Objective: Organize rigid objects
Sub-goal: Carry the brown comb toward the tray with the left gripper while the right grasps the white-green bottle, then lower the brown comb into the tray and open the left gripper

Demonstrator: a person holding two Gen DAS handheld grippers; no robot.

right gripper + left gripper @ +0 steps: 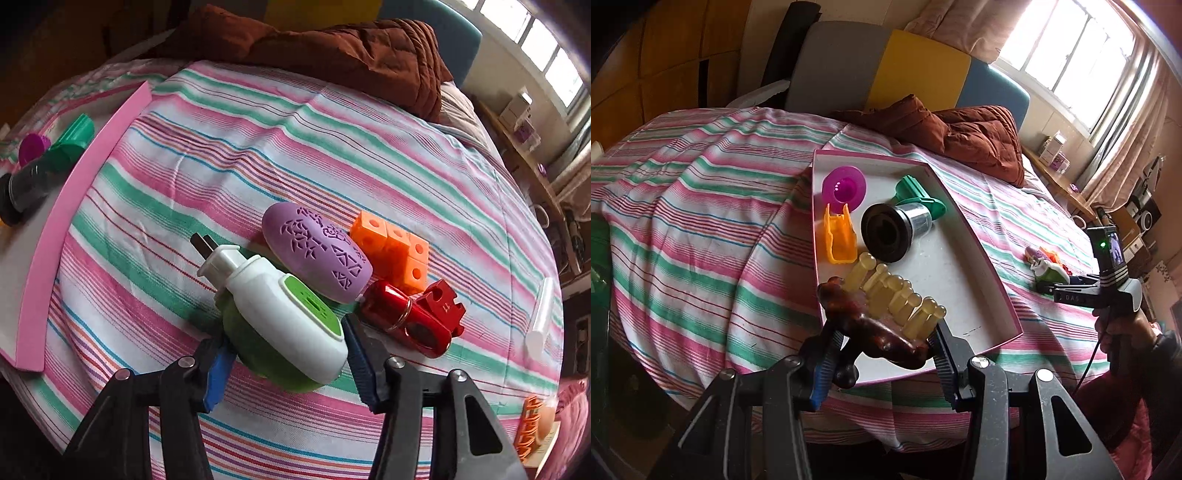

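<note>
Left tongs [882,354] squeezing a brown massager with yellow knobs [886,314] over the pink tray [993,273]. Right tongs [286,354] around a green and white plug-in [288,321] lying on the bed [258,147], grip unclear.

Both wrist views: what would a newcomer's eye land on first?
Probably the left gripper clamped on a dark amber massager with pale knobs, over the near corner of the pink-rimmed tray. Then the right gripper around a white-and-green plug-in device on the striped sheet, beside a purple oval case.
</note>
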